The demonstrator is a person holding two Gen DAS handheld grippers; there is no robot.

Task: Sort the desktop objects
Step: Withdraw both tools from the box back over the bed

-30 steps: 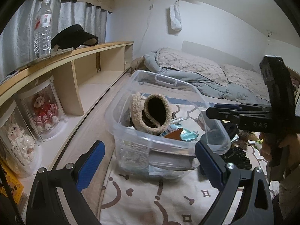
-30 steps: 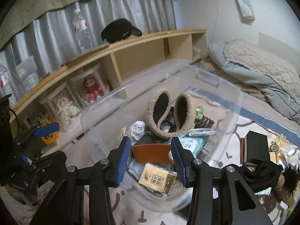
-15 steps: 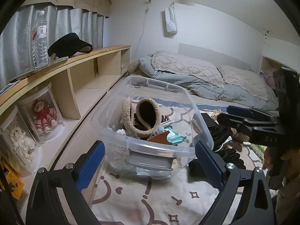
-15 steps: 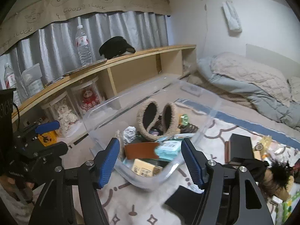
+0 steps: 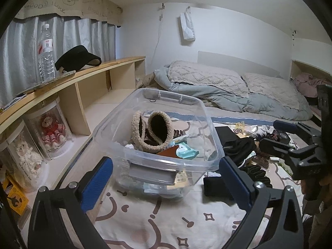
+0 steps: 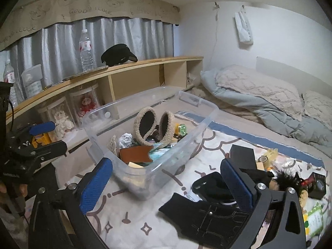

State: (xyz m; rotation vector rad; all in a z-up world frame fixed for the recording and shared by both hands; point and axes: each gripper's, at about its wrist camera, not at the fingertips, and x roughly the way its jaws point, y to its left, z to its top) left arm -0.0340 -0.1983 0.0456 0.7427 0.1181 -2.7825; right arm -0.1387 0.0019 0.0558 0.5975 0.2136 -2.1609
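- Your left gripper [image 5: 166, 184] is spread wide, holding nothing
- Your right gripper [image 6: 166, 183] is spread wide too, also holding nothing
- The clear bin [image 6: 143, 178] sits on the patterned sheet [image 6: 128, 215], with the black gloves [image 6: 209, 213] just beside it

The clear bin [image 5: 157, 128] stands open-topped at frame centre, its mouth reachable from above, though the fuzzy earmuffs [image 5: 152, 129] rise above the other things inside. Bare printed sheet [image 5: 157, 213] lies along the lower edge. Right of the bin, a black box [image 6: 242, 154] and black gloves [image 6: 211, 211] crowd the sheet (tightly packed). At the left, a wooden shelf [image 5: 83, 76] walls things in.
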